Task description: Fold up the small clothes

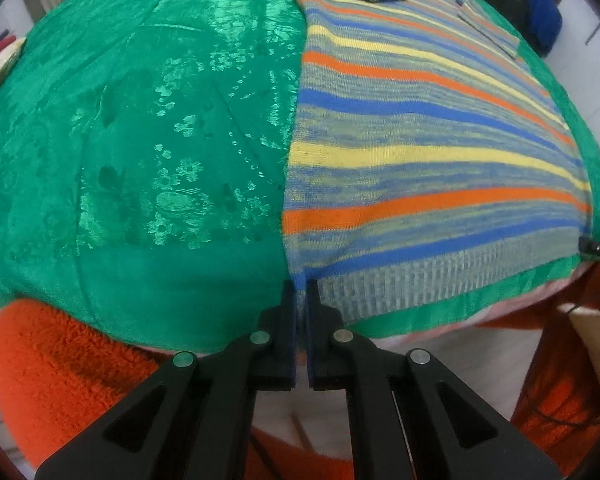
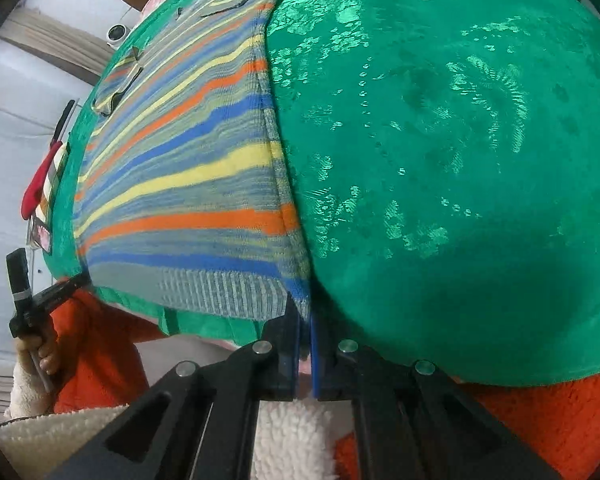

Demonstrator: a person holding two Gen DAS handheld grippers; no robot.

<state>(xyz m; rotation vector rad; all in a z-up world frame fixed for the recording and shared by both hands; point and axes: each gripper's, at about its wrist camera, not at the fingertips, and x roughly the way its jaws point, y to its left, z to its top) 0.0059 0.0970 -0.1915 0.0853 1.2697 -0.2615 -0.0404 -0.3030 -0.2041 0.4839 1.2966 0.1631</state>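
the left hand-held gripper (image 1: 301, 288) is pressed together on the near left corner of the striped knit garment (image 1: 420, 152), at its ribbed hem. the right hand-held gripper (image 2: 304, 308) pinches the near right corner of the same hem in the same way. the garment lies flat on a shiny green cloth (image 1: 139, 140) that covers the surface. an orange fleece sleeve (image 1: 59, 360) is seen below the near edge.

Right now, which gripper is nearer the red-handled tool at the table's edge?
Left gripper: its fingers pinch the striped sweater's hem corner on the red-handled tool's side. The right gripper pinches the opposite corner.
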